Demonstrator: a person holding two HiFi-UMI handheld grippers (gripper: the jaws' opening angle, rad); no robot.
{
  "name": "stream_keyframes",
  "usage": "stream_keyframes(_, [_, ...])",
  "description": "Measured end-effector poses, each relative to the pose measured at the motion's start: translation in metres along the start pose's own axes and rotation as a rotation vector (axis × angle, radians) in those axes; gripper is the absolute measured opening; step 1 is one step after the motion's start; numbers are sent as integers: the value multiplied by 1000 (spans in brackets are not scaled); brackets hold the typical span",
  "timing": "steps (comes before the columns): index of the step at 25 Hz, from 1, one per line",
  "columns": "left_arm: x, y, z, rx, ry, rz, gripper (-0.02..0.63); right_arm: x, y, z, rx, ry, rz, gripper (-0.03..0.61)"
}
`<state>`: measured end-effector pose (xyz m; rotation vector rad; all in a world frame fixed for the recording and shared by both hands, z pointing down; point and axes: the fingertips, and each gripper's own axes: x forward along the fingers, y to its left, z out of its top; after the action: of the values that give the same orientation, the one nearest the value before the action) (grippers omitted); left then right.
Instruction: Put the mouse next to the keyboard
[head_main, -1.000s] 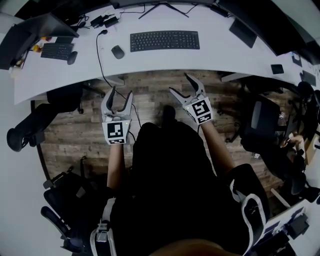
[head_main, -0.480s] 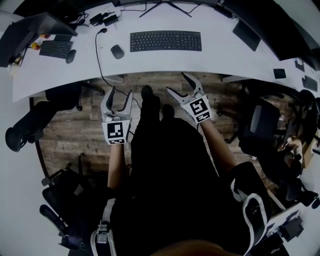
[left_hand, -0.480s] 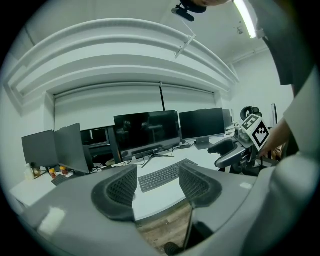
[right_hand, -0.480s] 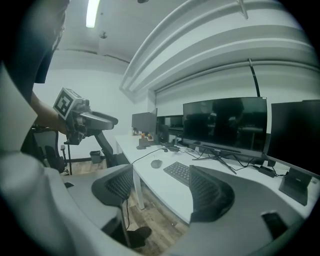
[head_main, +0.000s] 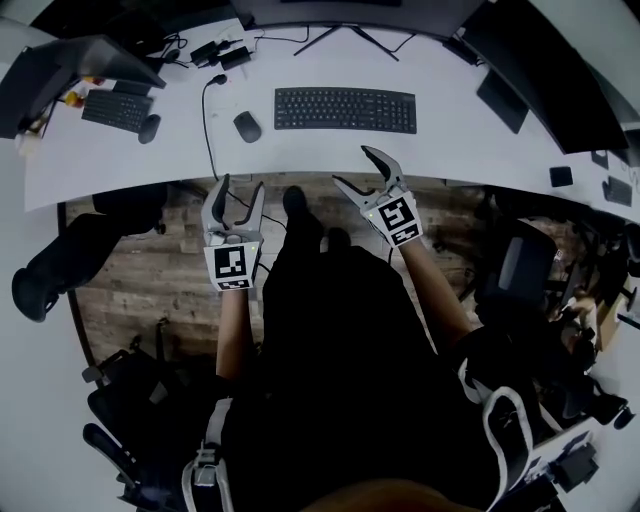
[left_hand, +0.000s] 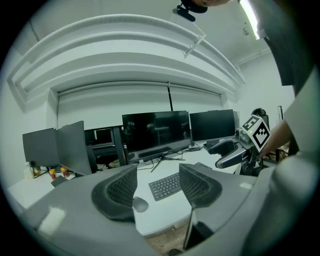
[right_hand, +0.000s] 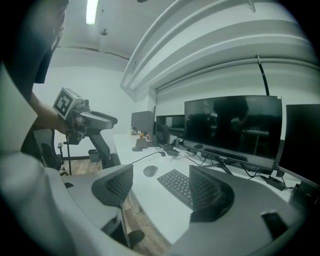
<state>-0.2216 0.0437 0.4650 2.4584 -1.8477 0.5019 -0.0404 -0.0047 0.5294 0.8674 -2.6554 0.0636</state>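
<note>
As the person closes in, the desk (head_main: 470, 120) has slid nearer in the head view than it was 1 second ago. The right gripper (head_main: 357, 168) now has its tips at the desk edge, where before both grippers sat back over the wooden floor (head_main: 140, 270). The left gripper (head_main: 240, 192) trails, just short of the edge. Both claws gape wide, with nothing held between the jaws in either gripper view, only the desk beyond. And the mouse (head_main: 247, 126)? Untouched, lying left of the keyboard (head_main: 345, 110), near it but with a clear gap, a cable (head_main: 204, 120) running down the desk on its left. So this is approach only, no grasp yet. The left gripper looks better lined up, since the mouse shows between its jaws.
</note>
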Motion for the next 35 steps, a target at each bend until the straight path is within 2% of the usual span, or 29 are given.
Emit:
stream_keyframes(11, [37, 58, -8, -24, 22, 10, 252, 77, -4, 30, -13, -4, 49, 350])
stream_keyframes(22, [53, 103, -34, -69, 74, 54, 252, 140, 12, 24, 0, 50, 148, 350])
stream_keyframes(25, [58, 120, -42, -81, 90, 65, 252, 165, 20, 24, -23, 67, 188, 350])
stream_keyframes(31, [69, 147, -58, -109, 117, 70, 252, 211, 37, 23, -38, 103, 253, 350])
stream_keyframes(35, [77, 164, -61, -128, 109, 44, 252, 233, 44, 25, -50, 133, 268, 350])
